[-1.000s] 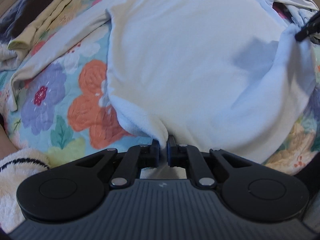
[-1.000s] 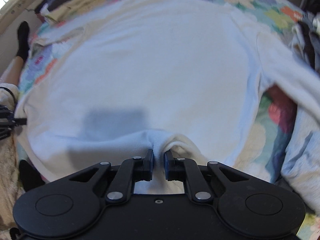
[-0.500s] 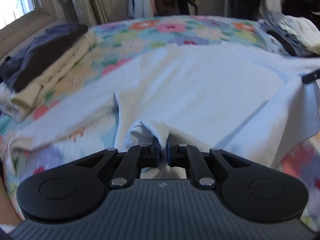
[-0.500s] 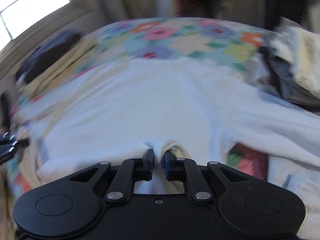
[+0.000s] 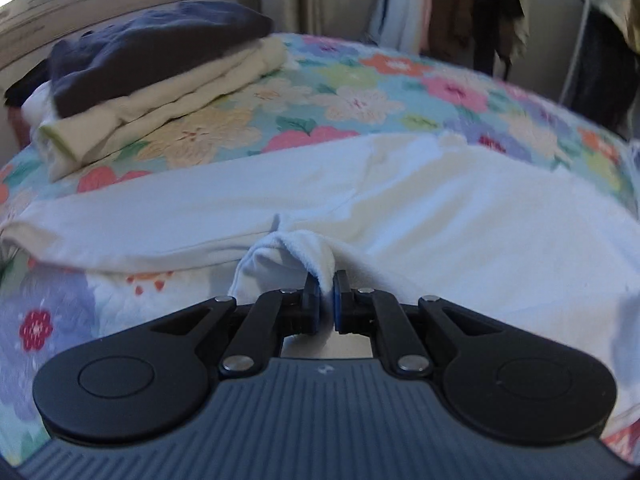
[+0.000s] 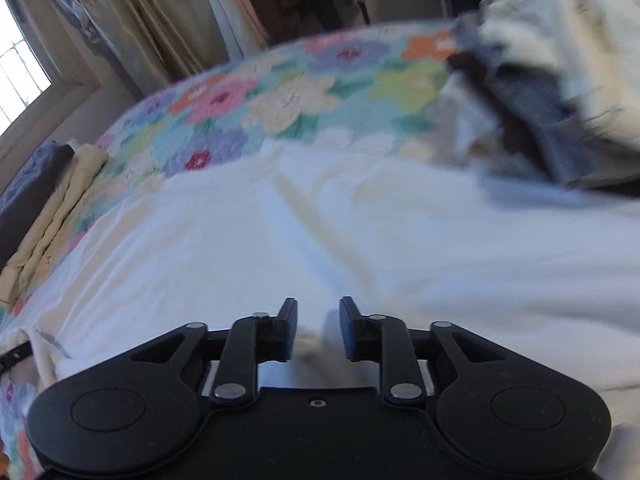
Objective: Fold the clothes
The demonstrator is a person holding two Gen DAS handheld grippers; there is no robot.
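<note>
While the quilt (image 5: pixel 384 92) covered the whole bed under its bright flowers, a white shirt (image 5: pixel 480 216) lay spread across its near half, one sleeve (image 5: pixel 132 216) stretched out to the left. Folded clothes (image 5: pixel 160 80) were stacked at the far left corner, and a loose heap (image 6: pixel 560 60) sat at the right edge. By the look of it, the step in hand was the first fold, hem carried up over the body. The left gripper (image 5: pixel 327 300) was clamped narrow on a pinch of the hem. The right gripper (image 6: pixel 318 328) was opening its jaws, pads clear of the cloth that lay between and below them, so that side seemed just released. Next, the left would likely need to let go as well, then both should smooth the fold or take the sleeves.
</note>
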